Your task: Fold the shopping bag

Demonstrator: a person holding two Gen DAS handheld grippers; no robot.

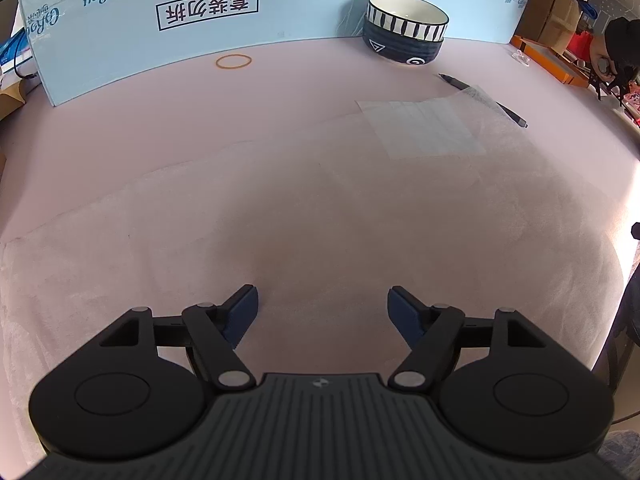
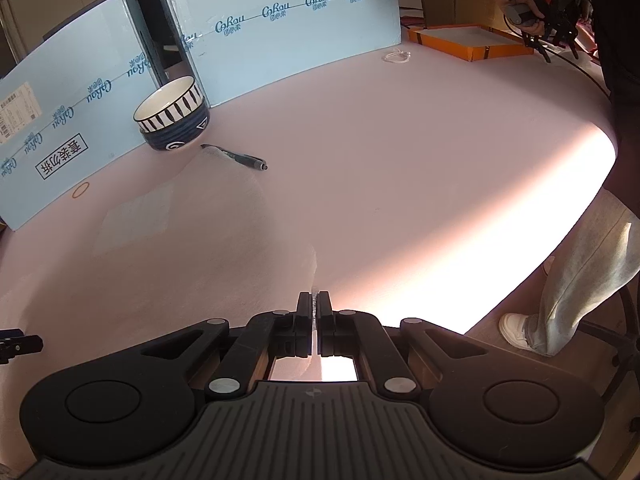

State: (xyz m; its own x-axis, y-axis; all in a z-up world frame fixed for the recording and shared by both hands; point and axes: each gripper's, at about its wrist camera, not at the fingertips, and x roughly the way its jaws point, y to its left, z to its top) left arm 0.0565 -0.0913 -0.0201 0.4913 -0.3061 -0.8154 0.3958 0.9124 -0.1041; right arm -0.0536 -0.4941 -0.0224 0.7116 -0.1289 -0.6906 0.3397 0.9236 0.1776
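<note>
The shopping bag [image 1: 280, 208] is a thin, see-through whitish sheet lying flat over the pink table [image 1: 280, 80]. A whiter folded patch [image 1: 424, 128] shows at its far right. My left gripper [image 1: 322, 296] hovers over the bag's near part, jaws open, nothing between the blue pads [image 1: 244, 312]. In the right wrist view the bag [image 2: 200, 240] spreads to the left. Its right edge rises into my right gripper [image 2: 315, 296], whose jaws stand almost together with a thin strip of bag pinched between them.
Two stacked bowls [image 1: 406, 28] stand at the back by the light blue boards [image 1: 160, 20]. A pen [image 1: 512, 114] lies half under the bag's far corner. A rubber band [image 1: 234, 61], a string loop [image 2: 396, 56] and an orange tray [image 2: 472, 42] lie farther off. A person's leg [image 2: 580, 260] is at the table's right edge.
</note>
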